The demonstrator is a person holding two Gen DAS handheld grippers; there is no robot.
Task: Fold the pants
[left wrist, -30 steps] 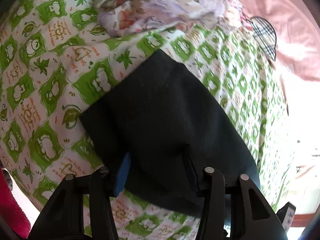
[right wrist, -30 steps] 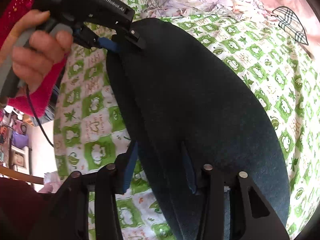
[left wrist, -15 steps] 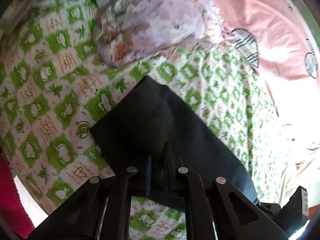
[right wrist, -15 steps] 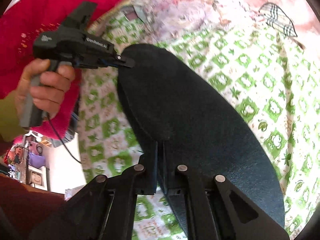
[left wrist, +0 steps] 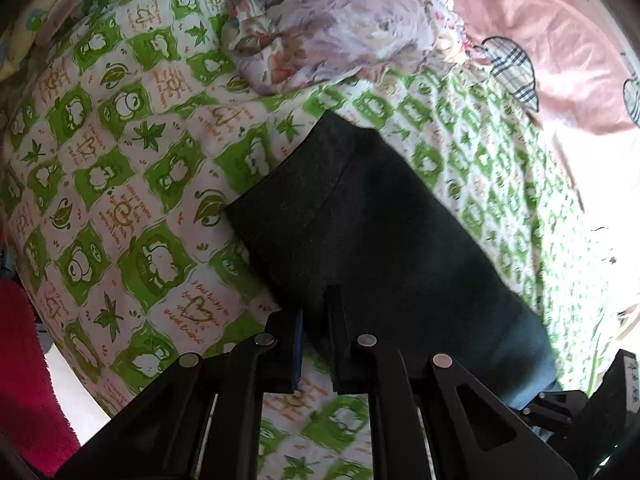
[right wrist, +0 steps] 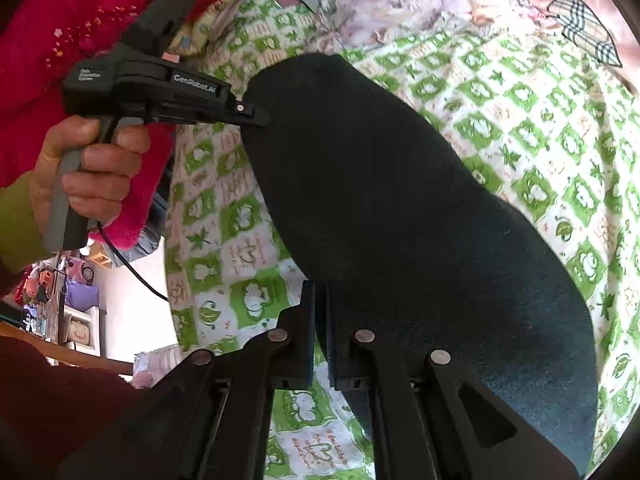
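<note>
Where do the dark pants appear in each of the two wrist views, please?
Left wrist view: the pants run from centre to lower right, edge pinched in the left tongs.
Right wrist view: the pants fill the centre, pinched in the right tongs.
Shared landmark: the plaid patch on pink cloth, upper right.

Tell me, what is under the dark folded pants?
Under the dark folded pants lies the green-and-white frog-print bedsheet, showing all around them. Both the left gripper and the right gripper pinch the near edge. Whatever lies directly beneath the cloth is covered.
</note>
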